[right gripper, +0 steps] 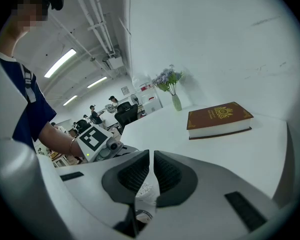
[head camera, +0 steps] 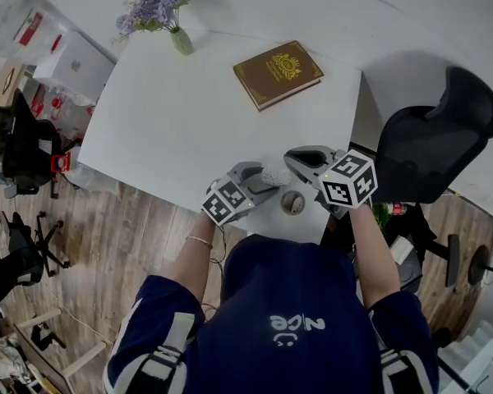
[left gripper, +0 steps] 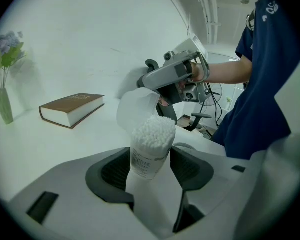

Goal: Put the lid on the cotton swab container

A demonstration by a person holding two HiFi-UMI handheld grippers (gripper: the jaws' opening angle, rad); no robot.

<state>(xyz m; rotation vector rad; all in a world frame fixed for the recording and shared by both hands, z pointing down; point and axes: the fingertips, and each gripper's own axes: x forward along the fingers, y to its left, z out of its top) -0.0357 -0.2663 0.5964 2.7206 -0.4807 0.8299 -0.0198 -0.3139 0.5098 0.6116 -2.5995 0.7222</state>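
At the desk's (head camera: 172,121) near edge, the left gripper (left gripper: 150,156) was clamped on the container (left gripper: 148,156), which leaned slightly with its swabs bare. Just above it, the right gripper (right gripper: 151,156) pinched the translucent lid (left gripper: 136,109) by its wall, jaws almost together. A book (head camera: 278,73) lay near the far right corner. A vase (head camera: 181,41) of flowers stood at the far left corner.

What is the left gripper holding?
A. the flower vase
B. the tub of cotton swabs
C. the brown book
B: the tub stands upright between the left gripper's jaws, while the book and vase sit farther off, untouched.
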